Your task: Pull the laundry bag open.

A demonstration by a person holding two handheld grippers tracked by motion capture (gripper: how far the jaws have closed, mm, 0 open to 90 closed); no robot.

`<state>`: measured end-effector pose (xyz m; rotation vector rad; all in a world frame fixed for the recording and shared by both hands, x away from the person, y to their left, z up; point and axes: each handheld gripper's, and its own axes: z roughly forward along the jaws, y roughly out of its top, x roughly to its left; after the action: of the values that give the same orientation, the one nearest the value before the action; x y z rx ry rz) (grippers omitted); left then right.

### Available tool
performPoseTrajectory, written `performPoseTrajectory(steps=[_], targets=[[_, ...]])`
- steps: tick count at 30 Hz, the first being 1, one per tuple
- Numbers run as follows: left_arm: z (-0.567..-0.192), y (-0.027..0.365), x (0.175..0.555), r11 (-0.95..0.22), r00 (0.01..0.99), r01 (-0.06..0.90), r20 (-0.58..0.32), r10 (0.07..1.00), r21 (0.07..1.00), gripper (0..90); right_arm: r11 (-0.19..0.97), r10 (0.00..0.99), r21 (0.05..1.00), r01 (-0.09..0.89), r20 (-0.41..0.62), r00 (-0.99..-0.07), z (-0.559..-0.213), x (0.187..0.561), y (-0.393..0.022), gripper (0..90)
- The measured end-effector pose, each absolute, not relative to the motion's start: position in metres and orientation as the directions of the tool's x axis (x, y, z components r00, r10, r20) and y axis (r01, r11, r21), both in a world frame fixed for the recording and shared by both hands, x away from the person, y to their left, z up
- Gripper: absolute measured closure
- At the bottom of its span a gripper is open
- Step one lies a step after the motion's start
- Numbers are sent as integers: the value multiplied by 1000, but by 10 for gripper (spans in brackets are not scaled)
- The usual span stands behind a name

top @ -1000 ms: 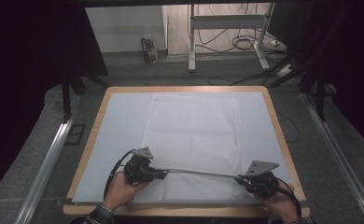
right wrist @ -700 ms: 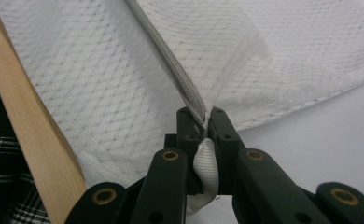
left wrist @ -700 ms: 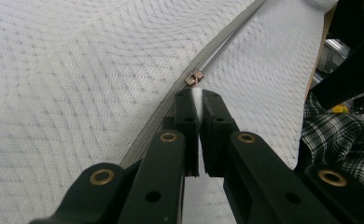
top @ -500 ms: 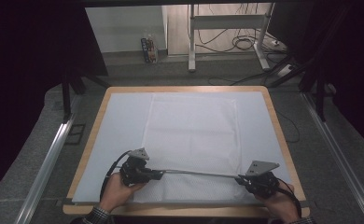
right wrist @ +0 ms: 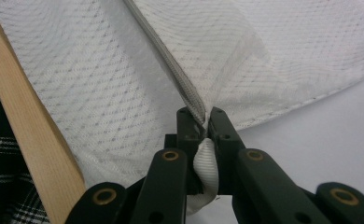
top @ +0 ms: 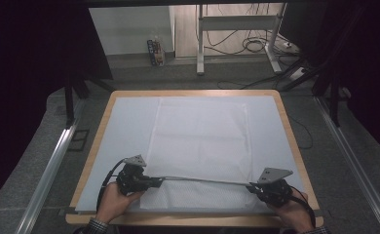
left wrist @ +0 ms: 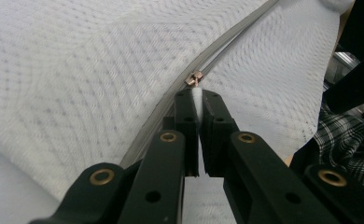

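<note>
1. almost nothing moved since earlier; left gripper barely shifted.
2. both clamped: left on white mesh zippered bag beside small copper zipper slider, right gripper on zipper end.
3. bag lies mid-table, near edge lifted taut.
4. risk: overpull tears mesh, or fabric slips out.

Dim room, dark at both sides, light falling from above onto the pale desk, soft faint shadows, no glare, close views slightly blurred at their near edges

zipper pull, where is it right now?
In the left gripper view, the zipper pull sits just past the left gripper, on the mesh bag.
</note>
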<state>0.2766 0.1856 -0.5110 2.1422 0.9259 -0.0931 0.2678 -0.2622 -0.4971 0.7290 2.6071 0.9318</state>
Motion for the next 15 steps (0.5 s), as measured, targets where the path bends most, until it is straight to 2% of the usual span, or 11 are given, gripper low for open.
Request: performPoseTrajectory(steps=[15], targets=[[-513, 203, 272, -404, 705, 664, -348, 618, 629, 872, 664, 547, 649, 371, -84, -833, -497, 268, -263, 845]])
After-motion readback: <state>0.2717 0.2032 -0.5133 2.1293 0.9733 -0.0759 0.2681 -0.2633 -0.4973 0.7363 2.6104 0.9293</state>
